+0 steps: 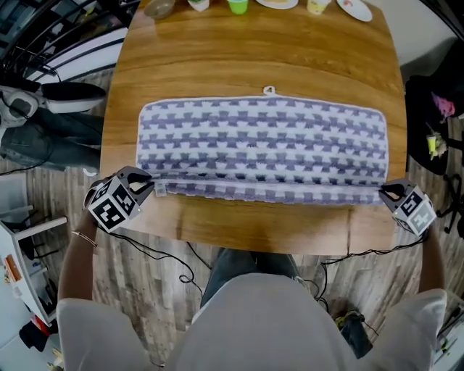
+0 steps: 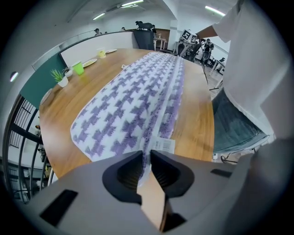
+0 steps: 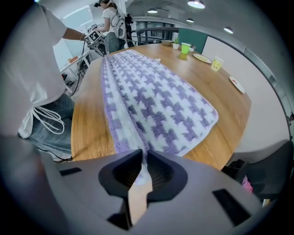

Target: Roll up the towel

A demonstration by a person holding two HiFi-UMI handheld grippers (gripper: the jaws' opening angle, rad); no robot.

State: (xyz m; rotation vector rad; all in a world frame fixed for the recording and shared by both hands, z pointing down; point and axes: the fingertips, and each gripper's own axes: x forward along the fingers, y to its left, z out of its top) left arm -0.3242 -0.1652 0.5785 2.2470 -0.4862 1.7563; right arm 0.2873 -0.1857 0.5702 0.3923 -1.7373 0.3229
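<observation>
A white towel [image 1: 264, 145] with a purple houndstooth pattern lies spread across the wooden table [image 1: 254, 58], its near long edge folded over. My left gripper [image 1: 145, 187] is shut on the towel's near left corner [image 2: 146, 158], beside a white label [image 2: 163, 145]. At the other end, my right gripper [image 1: 388, 193] is shut on the near right corner [image 3: 142, 158]. Both grippers point steeply down. The towel [image 2: 138, 98] runs away from each gripper along the table [image 3: 87, 124], seen lengthwise [image 3: 151, 98] in both gripper views.
At the table's far edge stand a green cup [image 1: 237, 6], plates [image 1: 355, 9] and a small potted plant [image 2: 59, 77]. The person's legs [image 1: 246, 264] are at the near edge. Black railings [image 1: 43, 36] and cables lie to the left, a dark bag [image 1: 431, 123] to the right.
</observation>
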